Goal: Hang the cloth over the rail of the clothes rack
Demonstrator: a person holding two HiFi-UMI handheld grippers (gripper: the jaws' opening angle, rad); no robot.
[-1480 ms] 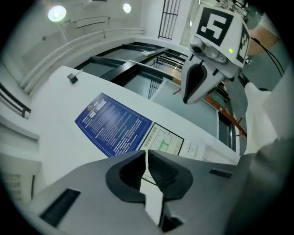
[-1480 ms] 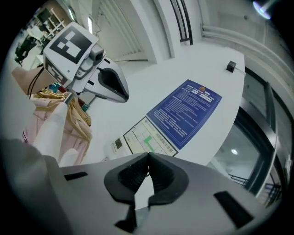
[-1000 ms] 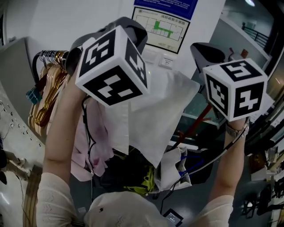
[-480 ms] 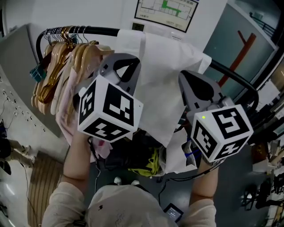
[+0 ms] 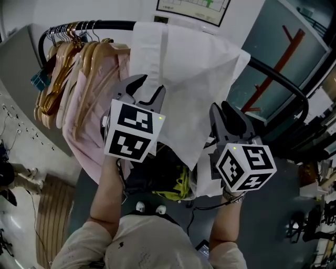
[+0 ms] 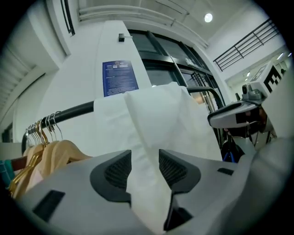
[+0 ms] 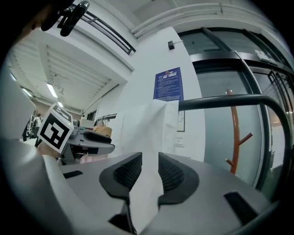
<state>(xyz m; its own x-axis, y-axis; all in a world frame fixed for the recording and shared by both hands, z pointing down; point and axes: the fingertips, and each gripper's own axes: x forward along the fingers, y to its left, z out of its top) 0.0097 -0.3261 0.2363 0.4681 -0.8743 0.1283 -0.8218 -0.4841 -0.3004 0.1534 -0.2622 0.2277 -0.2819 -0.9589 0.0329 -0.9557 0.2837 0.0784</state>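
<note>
Head view: the soft, light cloth (image 5: pixel 194 68) on the rail (image 5: pixel 105 24) lies loose between the left claw (image 5: pixel 148 88) and the right claw (image 5: pixel 220 107), both just opening wide; pinch its edge.

One cloth (image 5: pixel 194 79) hangs over one rail (image 5: pixel 113 24). Several hangers (image 5: pixel 65 68) crowd the rail's left end, too bunched to count exactly. One pink garment (image 5: pixel 86 136) hangs just beside them. Two grippers: left gripper (image 5: pixel 148 86) and right gripper (image 5: pixel 221 111). Each has just been opening its jaws, with the cloth between them. One red stand (image 5: pixel 273 68) rises beyond the rail's right end. The wall holds one framed plan (image 5: pixel 191 6) and one blue notice (image 6: pixel 119 78).
</note>
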